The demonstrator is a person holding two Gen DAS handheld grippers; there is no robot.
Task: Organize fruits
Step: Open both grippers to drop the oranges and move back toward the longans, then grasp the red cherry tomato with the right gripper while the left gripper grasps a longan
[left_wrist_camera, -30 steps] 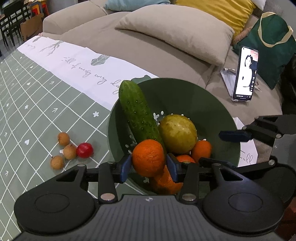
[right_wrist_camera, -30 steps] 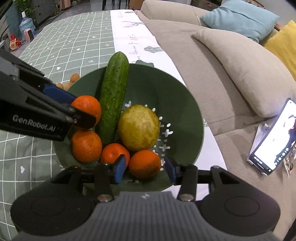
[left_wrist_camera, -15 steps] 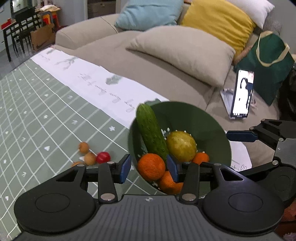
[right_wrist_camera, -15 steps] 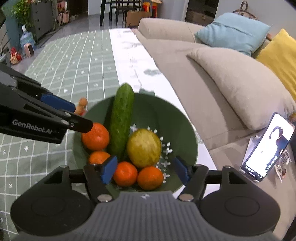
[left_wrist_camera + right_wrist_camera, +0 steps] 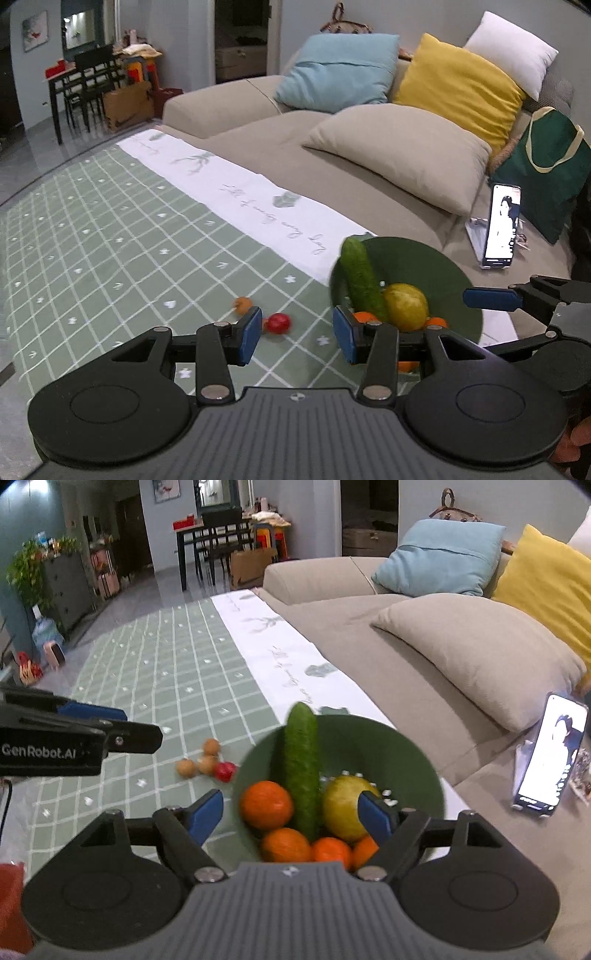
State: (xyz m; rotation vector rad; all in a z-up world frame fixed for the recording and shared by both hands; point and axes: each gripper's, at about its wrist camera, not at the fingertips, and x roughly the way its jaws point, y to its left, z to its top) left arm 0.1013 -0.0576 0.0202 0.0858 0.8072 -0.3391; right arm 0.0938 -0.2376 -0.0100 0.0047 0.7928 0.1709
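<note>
Nearest us, our left tool (image 5: pixel 295 334) and right tool (image 5: pixel 290 814) both stand apart, empty. Below sits the green bowl (image 5: pixel 391 746), gathering oranges (image 5: pixel 266 804), cucumber (image 5: pixel 301 760) and guava. Farther left, small fruits (image 5: pixel 207 762) wait loose on the surface.

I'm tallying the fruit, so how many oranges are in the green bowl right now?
4, all left and front of the cucumber: orange, orange, orange, orange. More may hide beneath.
</note>
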